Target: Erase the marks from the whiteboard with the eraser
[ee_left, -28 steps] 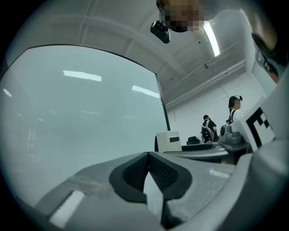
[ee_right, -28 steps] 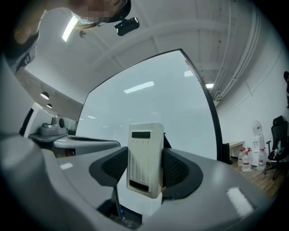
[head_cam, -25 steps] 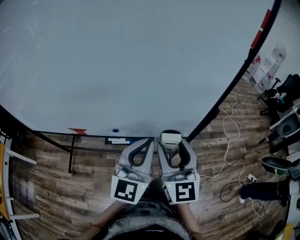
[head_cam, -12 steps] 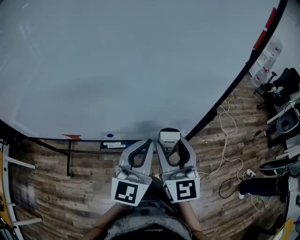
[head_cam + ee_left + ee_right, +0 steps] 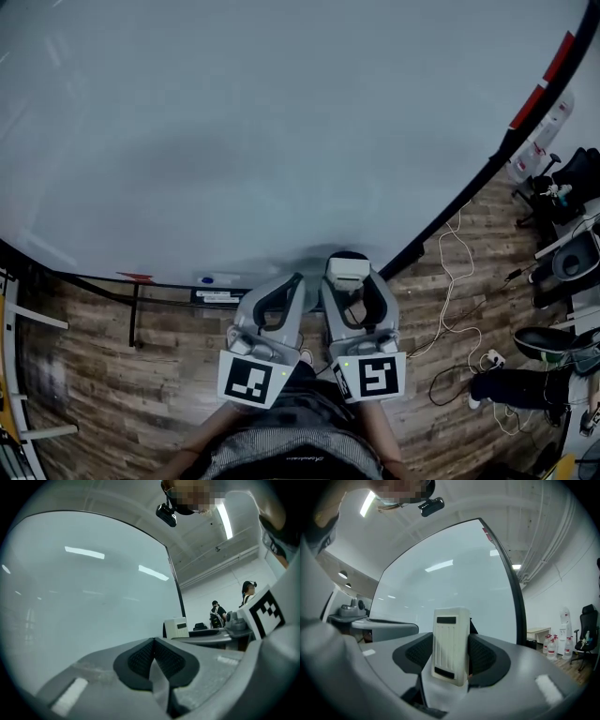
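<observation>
Eraser (image 5: 344,270) sits slightly nearer the lower edge of the whiteboard (image 5: 281,122) than a second ago, pinched upright in the right tool (image 5: 451,658), left tool (image 5: 153,660) pressed together, empty; step judged approach, next needs eraser laid flat against the board, no marks visible.

The wide face of the whiteboard (image 5: 281,122) lies open ahead of the left gripper (image 5: 296,279) and the right gripper (image 5: 347,272), which stand just beside each other. The eraser (image 5: 344,269) sticks out of the right one. The black frame (image 5: 497,155) bounds the board at the right, and the tray (image 5: 211,296) runs along its lower edge. Cables (image 5: 457,281) lie on the floor at the right.
</observation>
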Demonstrator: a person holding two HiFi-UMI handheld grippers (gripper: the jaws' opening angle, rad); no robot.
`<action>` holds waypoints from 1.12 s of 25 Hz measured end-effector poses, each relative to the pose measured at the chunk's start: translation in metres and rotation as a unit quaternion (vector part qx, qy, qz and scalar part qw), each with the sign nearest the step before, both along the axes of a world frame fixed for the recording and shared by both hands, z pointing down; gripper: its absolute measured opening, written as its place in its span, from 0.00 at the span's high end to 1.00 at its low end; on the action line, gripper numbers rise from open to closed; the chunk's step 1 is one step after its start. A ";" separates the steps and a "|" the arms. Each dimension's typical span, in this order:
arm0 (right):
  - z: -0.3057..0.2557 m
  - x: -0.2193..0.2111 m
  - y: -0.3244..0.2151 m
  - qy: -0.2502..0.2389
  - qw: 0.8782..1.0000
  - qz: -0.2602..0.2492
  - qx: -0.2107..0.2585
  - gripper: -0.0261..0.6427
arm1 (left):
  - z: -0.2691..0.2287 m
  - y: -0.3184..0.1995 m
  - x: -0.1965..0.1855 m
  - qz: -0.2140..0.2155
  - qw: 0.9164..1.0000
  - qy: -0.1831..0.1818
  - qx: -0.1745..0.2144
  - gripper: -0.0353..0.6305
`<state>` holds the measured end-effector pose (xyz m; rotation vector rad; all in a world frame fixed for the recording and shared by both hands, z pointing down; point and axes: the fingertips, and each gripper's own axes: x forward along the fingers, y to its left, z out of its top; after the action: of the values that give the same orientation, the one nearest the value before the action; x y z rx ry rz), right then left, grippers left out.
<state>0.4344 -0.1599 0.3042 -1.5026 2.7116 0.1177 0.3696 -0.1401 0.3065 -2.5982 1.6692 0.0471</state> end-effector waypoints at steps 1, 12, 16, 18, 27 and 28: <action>0.000 0.005 -0.004 -0.002 1.000 0.002 -0.001 0.60 | 0.001 -0.003 0.002 -0.001 1.000 0.001 -0.001 0.94; 0.011 0.017 -0.023 -0.006 1.000 -0.019 0.000 0.60 | 0.017 -0.008 0.021 -0.001 1.000 0.009 -0.007 0.94; 0.017 0.010 -0.028 -0.014 0.999 -0.030 -0.004 0.60 | 0.031 -0.008 0.011 -0.019 0.999 0.022 -0.024 0.94; 0.017 0.009 -0.027 -0.015 0.999 -0.031 -0.006 0.60 | 0.031 -0.009 0.007 -0.024 0.999 0.023 -0.022 0.94; 0.004 -0.008 -0.017 -0.013 1.000 -0.011 -0.003 0.60 | 0.021 -0.013 -0.016 -0.008 1.000 0.021 -0.019 0.94; 0.003 -0.016 -0.014 -0.014 1.000 -0.011 -0.003 0.60 | 0.021 -0.011 -0.022 -0.004 1.000 0.022 -0.020 0.94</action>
<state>0.4179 -0.1736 0.3071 -1.4654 2.7078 0.0888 0.3480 -0.1511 0.3276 -2.6366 1.7129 0.0718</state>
